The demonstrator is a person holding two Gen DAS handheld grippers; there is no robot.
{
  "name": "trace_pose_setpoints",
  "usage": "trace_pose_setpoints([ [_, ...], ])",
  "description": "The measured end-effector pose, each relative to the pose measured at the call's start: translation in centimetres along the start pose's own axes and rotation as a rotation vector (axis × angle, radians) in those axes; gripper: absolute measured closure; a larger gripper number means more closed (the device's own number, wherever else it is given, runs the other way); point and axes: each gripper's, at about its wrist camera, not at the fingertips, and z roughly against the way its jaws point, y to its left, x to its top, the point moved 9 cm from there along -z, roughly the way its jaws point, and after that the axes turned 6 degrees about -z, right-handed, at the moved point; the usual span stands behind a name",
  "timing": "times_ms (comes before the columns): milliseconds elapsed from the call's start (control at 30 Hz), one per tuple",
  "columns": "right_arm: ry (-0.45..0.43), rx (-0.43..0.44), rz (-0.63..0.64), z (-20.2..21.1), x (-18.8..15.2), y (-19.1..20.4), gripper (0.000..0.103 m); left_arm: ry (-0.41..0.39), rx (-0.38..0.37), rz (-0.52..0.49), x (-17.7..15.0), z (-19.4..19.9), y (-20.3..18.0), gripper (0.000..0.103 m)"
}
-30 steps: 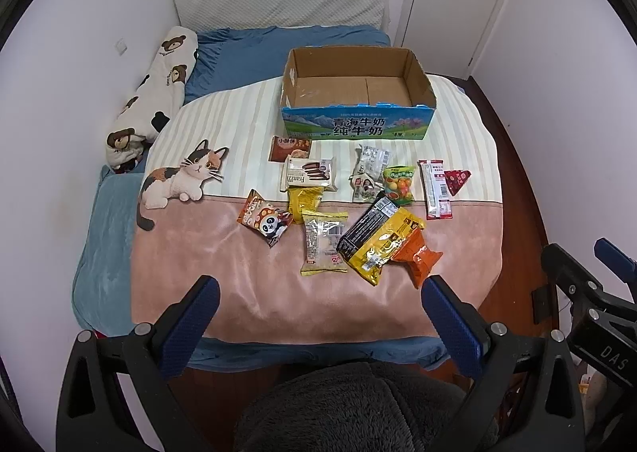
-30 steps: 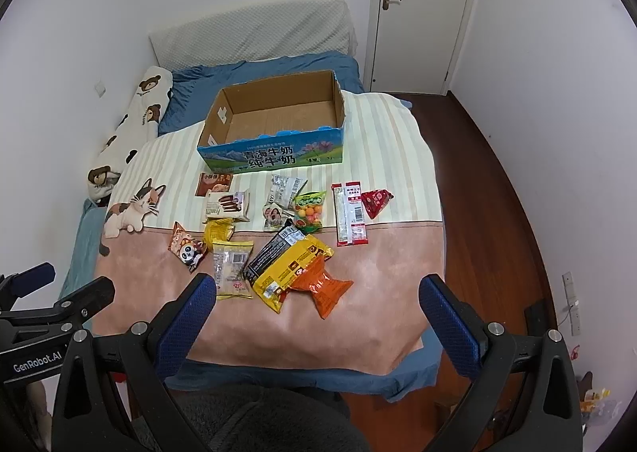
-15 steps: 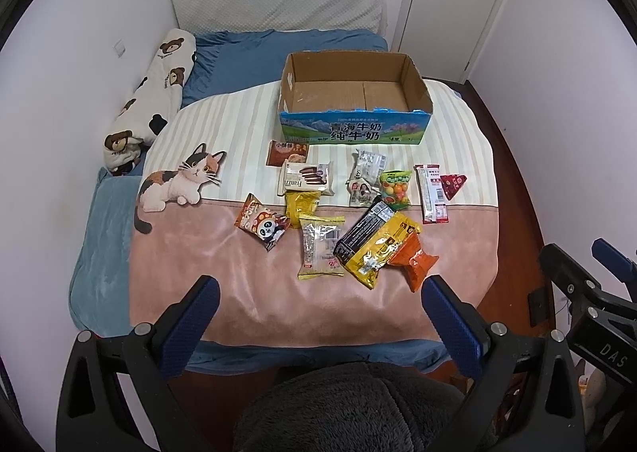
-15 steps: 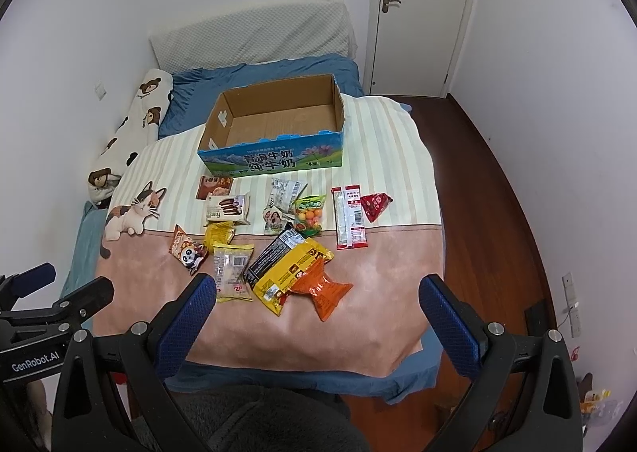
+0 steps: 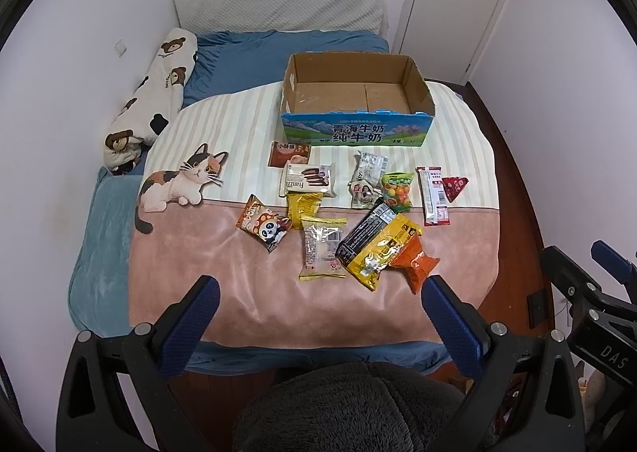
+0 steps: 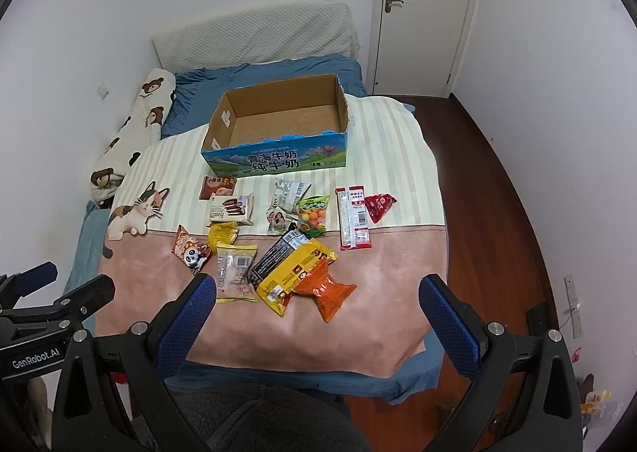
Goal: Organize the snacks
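Several snack packets lie on the bed blanket: an orange bag (image 5: 414,261) (image 6: 328,291), a yellow-black bag (image 5: 378,249) (image 6: 292,273), a clear bun packet (image 5: 321,251), a panda packet (image 5: 264,227), a Franzzi packet (image 5: 308,180), a green candy bag (image 5: 397,189) and a red strip packet (image 5: 434,195). An empty open cardboard box (image 5: 356,102) (image 6: 278,125) stands behind them. My left gripper (image 5: 318,302) and right gripper (image 6: 318,301) are both open and empty, held above the bed's near edge, apart from the snacks.
A blanket with a cat print (image 5: 179,181) covers the bed. A bear-print pillow (image 5: 151,94) lies along the left wall. A white door (image 6: 422,10) is at the back right. Wooden floor (image 6: 497,193) runs along the bed's right side.
Both grippers have moved slightly forward and tilted down toward the bed; the snacks and box sit lower in view. Nothing was grasped or moved.
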Motion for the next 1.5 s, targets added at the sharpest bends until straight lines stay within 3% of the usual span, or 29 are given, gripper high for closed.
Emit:
trace_pose_setpoints([
  [433,0.023,0.020,-0.017,-0.8,0.1,0.3,0.000,-0.003,0.003,-0.001,0.3,-0.4,0.5,0.000],
  [533,0.050,0.043,-0.060,-2.8,0.4,0.3,0.000,-0.039,0.069,0.011,1.5,-1.9,2.0,0.000],
  [700,0.173,0.126,-0.210,-11.1,0.2,1.1,0.000,-0.029,0.197,0.112,2.2,-6.9,6.7,0.000],
  [833,0.344,0.168,-0.345,-20.6,-2.0,2.6,0.000,0.072,0.235,0.177,1.0,-12.7,9.9,0.000],
  [1067,0.556,0.096,-0.516,-33.8,-7.1,3.9,0.000,0.230,0.293,0.146,-2.3,-21.3,12.5,0.000],
  [1133,0.590,0.055,-0.565,-36.4,-8.4,3.9,0.000,0.272,0.295,0.139,-3.3,-23.4,12.8,0.000],
  [1200,0.611,0.068,-0.624,-38.3,-9.0,4.5,0.000,0.303,0.291,0.136,-4.1,-25.0,12.9,0.000],
  [1400,0.609,-0.068,-0.591,-42.3,-9.9,5.7,0.000,0.351,0.259,0.123,-5.9,-28.1,12.9,0.000],
  [1500,0.598,-0.114,-0.497,-43.2,-10.3,6.2,0.013,0.373,0.224,0.113,-6.6,-29.2,12.4,0.000],
])
